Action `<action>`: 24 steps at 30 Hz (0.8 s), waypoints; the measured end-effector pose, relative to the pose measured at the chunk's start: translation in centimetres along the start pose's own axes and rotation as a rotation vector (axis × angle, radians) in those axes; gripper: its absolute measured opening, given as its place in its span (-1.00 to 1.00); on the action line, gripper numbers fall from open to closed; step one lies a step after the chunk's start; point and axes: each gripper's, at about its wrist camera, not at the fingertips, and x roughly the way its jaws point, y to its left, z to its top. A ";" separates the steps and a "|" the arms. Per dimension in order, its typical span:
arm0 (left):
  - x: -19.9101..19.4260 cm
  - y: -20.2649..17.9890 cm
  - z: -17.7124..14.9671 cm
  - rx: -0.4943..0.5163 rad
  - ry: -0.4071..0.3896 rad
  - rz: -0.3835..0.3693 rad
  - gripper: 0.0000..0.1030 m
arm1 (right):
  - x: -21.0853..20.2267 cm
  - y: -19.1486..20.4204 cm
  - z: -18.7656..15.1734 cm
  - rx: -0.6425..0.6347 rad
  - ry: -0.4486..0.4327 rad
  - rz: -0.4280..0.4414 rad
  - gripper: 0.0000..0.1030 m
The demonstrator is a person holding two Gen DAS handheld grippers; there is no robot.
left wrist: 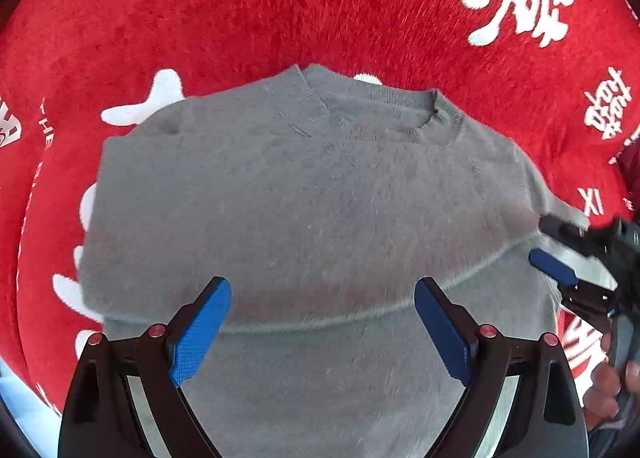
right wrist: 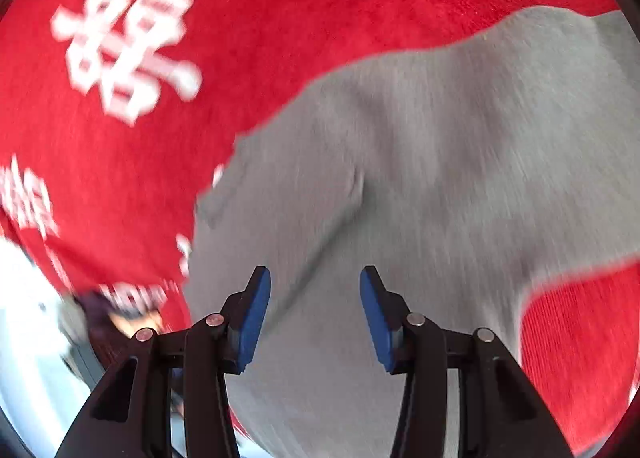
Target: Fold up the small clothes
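Blue-padded left tongs [left wrist: 322, 328] stand wide over a grey sweater [left wrist: 304, 194], holding nothing.

Both pads hover at the bottom of the left view, with the sweater spread just ahead on a red blanket [left wrist: 248, 6] printed with white characters; its neckline [left wrist: 434, 116] sits toward the upper right of the frame and a folded edge runs side to side across the lower middle, so the long axis lies across the tongs rather than along them. Right tongs [right wrist: 316, 314] show parted at a middling width in their own blurred view, empty, with grey cloth directly beneath and ahead; in the left view they sit at the sweater's right edge. Each pair looks about equally close to the cloth, one toward each end of that folded edge.
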 end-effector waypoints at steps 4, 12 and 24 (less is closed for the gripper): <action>1.8 -0.6 0.0 0.000 0.013 0.053 0.82 | 0.5 0.7 1.2 -0.051 -0.011 -0.041 -0.85; 3.1 -0.1 -0.7 0.000 0.009 0.083 0.98 | -1.1 1.9 -2.0 -0.260 0.042 -0.227 -0.72; 2.9 -1.7 0.4 0.059 0.042 0.101 0.98 | -2.6 0.7 -5.3 -0.205 0.140 -0.097 0.03</action>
